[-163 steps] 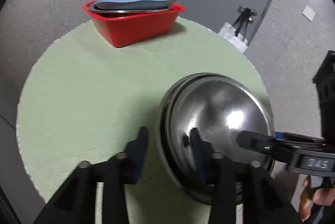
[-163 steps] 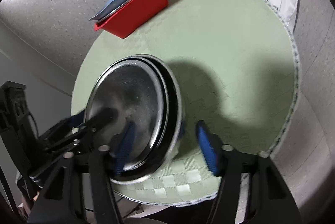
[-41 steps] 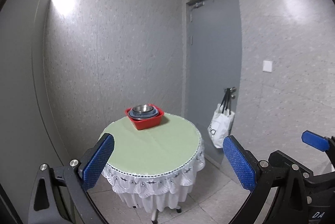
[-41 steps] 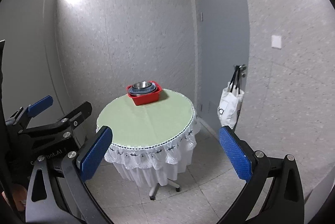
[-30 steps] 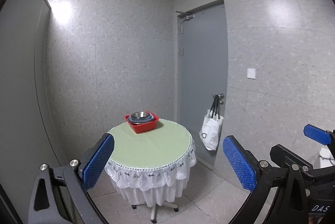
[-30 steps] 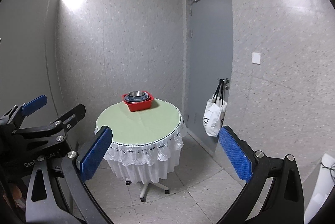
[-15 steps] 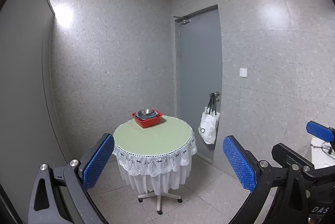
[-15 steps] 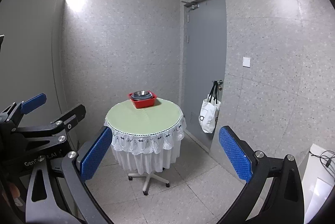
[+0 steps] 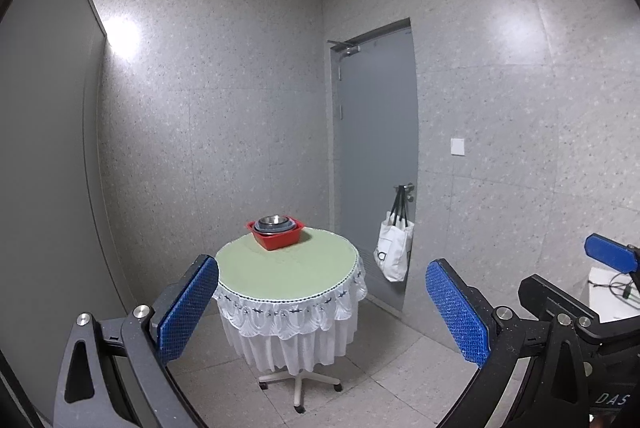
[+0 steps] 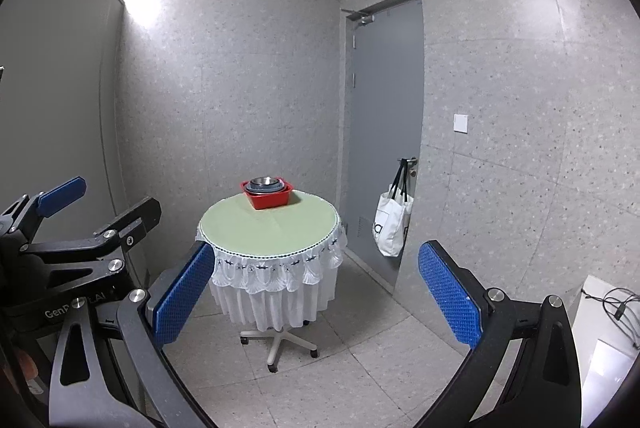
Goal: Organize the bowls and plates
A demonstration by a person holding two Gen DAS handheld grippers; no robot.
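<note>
Red plastic marks the tub at the far edge of the round tabletop, and nested inside it sit the plates and bowls, a steel bowl uppermost over bluish-grey ones. The rest of the pale green cloth is bare, with a white lace skirt hanging from its rim and a wheeled pedestal base below.

Both claws are well back from the tabletop, with open floor between. The left claw is spread wide and holds nothing; the right claw is likewise spread wide and empty.

To the right of the tabletop a white tote bag hangs from the handle of a grey door, with a wall switch beyond it.

Only the right wrist view shows the white box with cables so fully at lower right; the left view catches just its corner.

Speckled grey walls and pale floor tiles enclose the small room.
</note>
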